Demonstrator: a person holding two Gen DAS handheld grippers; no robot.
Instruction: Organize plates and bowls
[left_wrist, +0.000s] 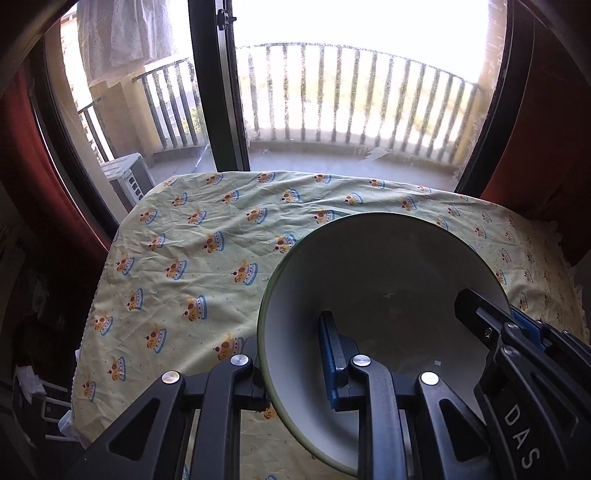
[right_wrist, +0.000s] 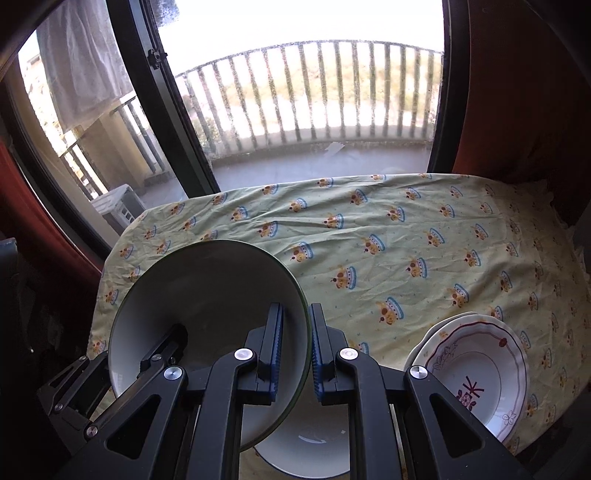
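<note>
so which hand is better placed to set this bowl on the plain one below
Right. Both tools clamp the bowl rim, but the right tool hangs directly over the plain white bowl; the left tool grips the far rim.

Crown-print tablecloth (left_wrist: 207, 258); balcony railing (left_wrist: 351, 92)

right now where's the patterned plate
In the right wrist view the patterned plate lies on the crown-print tablecloth at the lower right, on top of another plate, to the right of the green-rimmed bowl that both tongs hold.
</note>
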